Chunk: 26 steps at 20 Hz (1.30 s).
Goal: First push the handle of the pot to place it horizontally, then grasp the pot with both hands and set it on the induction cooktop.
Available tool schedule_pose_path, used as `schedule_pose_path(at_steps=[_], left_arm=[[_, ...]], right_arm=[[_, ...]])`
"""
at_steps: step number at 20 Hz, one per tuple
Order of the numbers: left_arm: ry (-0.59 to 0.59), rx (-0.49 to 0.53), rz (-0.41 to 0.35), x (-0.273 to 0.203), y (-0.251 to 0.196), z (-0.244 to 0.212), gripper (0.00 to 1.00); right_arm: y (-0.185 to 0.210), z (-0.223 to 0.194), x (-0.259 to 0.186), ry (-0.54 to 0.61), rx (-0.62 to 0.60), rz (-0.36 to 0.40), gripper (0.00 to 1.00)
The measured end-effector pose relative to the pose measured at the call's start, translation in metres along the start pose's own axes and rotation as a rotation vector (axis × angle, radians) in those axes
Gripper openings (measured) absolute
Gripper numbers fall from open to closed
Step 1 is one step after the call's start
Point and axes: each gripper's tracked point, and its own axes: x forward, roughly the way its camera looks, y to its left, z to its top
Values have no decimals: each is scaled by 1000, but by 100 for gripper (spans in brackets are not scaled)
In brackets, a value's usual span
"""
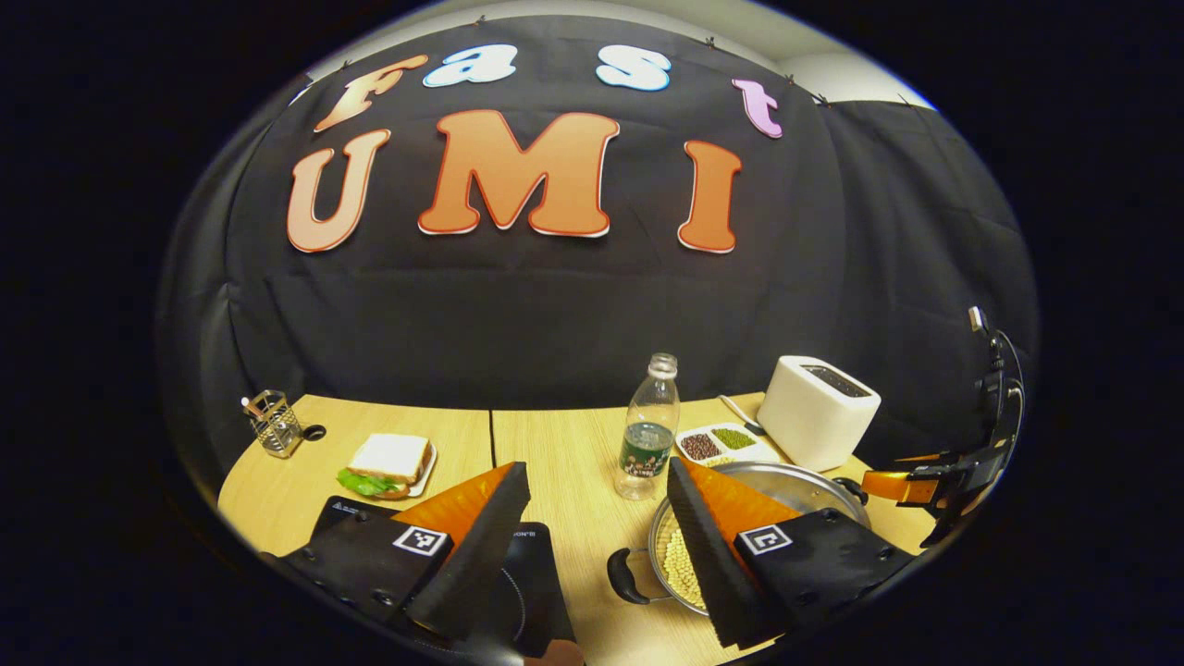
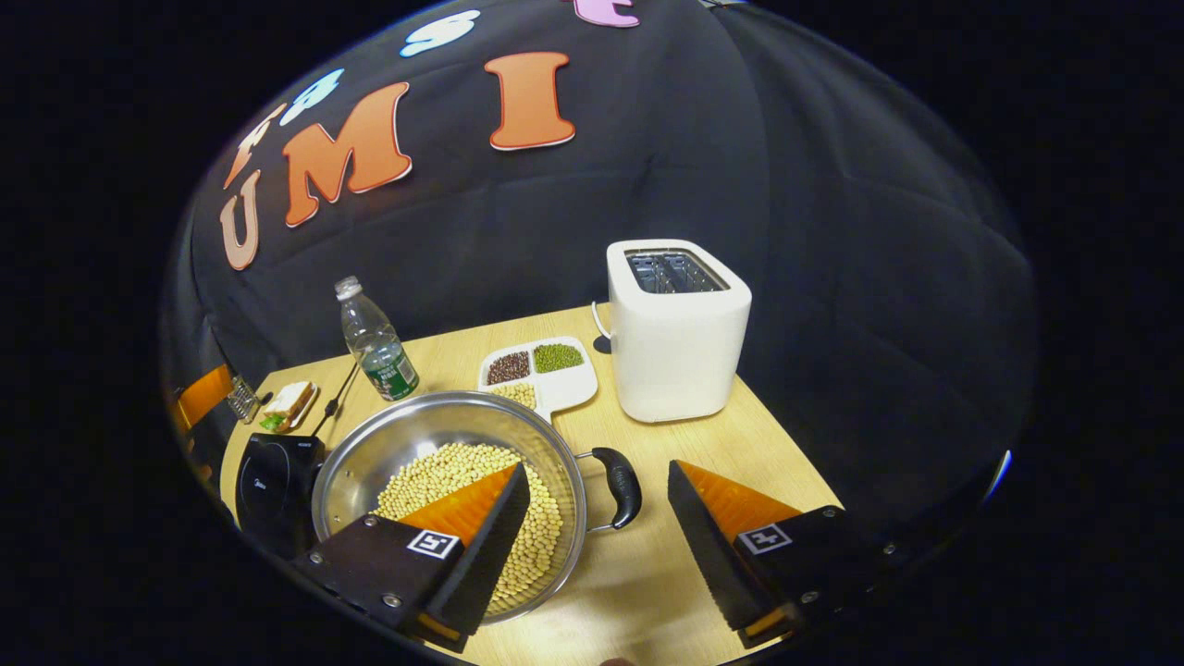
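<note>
Looks like you're lining up the grab: both hand-held grippers, left (image 1: 597,546) and right (image 2: 599,536), gape open around the pot (image 2: 449,490) handles, so close on them next.

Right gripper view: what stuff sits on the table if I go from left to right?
Sandwich → induction cooktop → water bottle → pot of beans → pot handle → toaster.

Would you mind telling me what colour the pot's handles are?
Black, on the pot's handle, seen best in the right gripper view.
</note>
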Motion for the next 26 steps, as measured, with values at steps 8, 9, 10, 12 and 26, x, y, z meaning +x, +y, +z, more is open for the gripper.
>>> schedule_pose_path(at_steps=[8,9,10,12,26], left_arm=[[154,28,-17,36,-27,-80,99],[179,24,-21,37,-32,-93,99],[205,20,-19,40,-31,-102,99],[263,8,-15,49,-33,-125,99],[422,-100,38,52,-38,-158,63]], right_arm=[[-1,-21,43,72,-8,-4,94],[-1,-23,47,79,-8,-4,94],[-1,-26,50,86,-11,-7,94],[0,-31,55,96,-20,-12,94],[1,-42,41,168,35,-31,59]])
